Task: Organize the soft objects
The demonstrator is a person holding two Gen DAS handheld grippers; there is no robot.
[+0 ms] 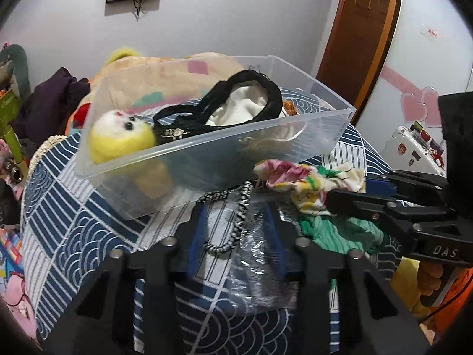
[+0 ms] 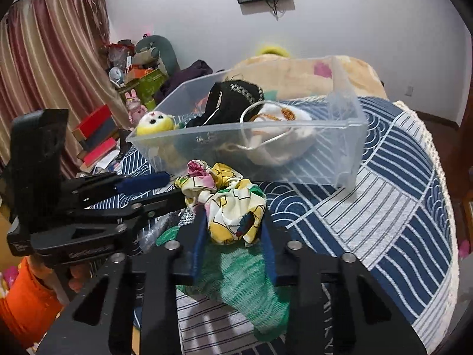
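1. Clear plastic bin (image 2: 340,136): stands on the bed with the blue wave-pattern cover (image 2: 399,177), far side of both grippers. Already holds a yellow plush toy (image 1: 118,139), a black bag (image 1: 251,94) and a white pouch (image 2: 283,136).
2. Floral scrunchie (image 2: 224,198): yellow, pink and white fabric, bunched. Sits outside the bin, just in front of its near wall, on top of a green knitted cloth (image 2: 245,284).
3. Right gripper (image 2: 233,230): jaws partly open, blue pads on either side of the scrunchie. Contact cannot be confirmed; the item appears bracketed, not yet clamped.
4. Left gripper (image 1: 236,230): jaws wide open, holding nothing. Between them lie a black-and-white braided cord (image 1: 236,222) and a crinkled clear plastic bag (image 1: 260,266), neither pinched.
5. Both grippers converge on the same small pile, the left one approaching the scrunchie from the side.
6. Step in hand, as judged: picking up the scrunchie for transfer to the bin. Task partly done; the scrunchie, the green cloth and the cord remain outside.
7. Next move calls for: closing the right jaws fully on the scrunchie without catching the green cloth below, then lifting clear of the bin's near wall and releasing inside.
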